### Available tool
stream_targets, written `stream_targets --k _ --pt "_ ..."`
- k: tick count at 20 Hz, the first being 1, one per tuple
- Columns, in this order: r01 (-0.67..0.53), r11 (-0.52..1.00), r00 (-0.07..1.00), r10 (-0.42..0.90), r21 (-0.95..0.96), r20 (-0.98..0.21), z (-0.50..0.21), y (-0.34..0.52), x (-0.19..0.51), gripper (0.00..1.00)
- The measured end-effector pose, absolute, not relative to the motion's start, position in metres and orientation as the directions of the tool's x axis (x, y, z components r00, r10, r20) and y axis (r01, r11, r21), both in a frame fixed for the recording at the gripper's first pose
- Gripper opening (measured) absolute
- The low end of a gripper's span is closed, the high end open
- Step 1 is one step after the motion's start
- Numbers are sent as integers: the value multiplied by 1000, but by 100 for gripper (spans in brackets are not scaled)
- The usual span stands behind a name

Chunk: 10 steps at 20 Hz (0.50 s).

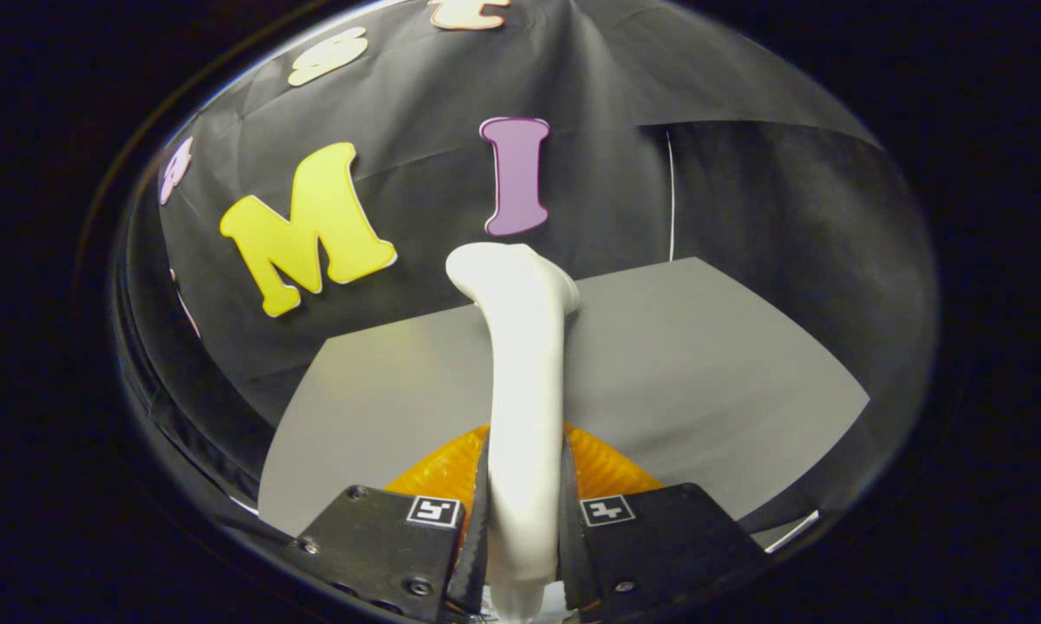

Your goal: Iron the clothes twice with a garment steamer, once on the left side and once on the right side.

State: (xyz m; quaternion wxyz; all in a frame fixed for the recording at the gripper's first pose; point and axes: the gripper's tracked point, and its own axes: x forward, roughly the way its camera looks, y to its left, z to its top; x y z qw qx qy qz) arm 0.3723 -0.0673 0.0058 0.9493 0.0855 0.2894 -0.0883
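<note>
I see a grey tabletop [702,364] ahead, its far edge meeting the black cloth wall [416,104]. The cloth hangs creased, with light catching its folds, and dark shadow lies past the table's right corner.

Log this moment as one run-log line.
hand-held gripper: shut on steamer handle | white steamer: upright between fingers | orange ribbed object: beneath the fingers | grey table: beyond
</note>
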Motion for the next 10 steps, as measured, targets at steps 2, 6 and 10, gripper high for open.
stream_targets --k 2,6,10 --pt "197 970 849 -97 140 -519 20 -61 365 37" --pt "136 977 913 -60 163 -404 57 -37 339 37" --pt "122 976 944 -57 182 -326 75 -11 294 37"
